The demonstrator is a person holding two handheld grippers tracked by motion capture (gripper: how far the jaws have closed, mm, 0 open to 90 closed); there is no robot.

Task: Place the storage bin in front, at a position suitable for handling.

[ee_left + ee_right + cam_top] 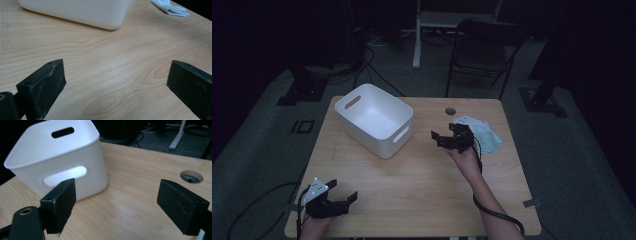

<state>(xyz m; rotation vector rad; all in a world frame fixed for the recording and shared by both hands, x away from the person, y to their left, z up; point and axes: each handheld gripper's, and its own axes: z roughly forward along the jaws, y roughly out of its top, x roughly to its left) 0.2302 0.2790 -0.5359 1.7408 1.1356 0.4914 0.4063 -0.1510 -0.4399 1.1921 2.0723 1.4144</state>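
A white plastic bin (374, 119) with slot handles stands on the back left of the wooden table (412, 200). A pale, folded cloth-like item (484, 134) lies at the back right. My right gripper (442, 134) hovers open just left of that item, its jaws pointing at the bin (60, 162) with nothing between them. My left gripper (344, 191) rests open at the table's front left corner, facing bare wood, with the bin's base (75, 11) and the pale item (171, 8) farther off.
A round cable hole (450, 110) sits in the table near its back edge, also in the right gripper view as a cable hole (191, 177). Behind the table stand a dark folding chair (484, 50) and stand legs on grey floor.
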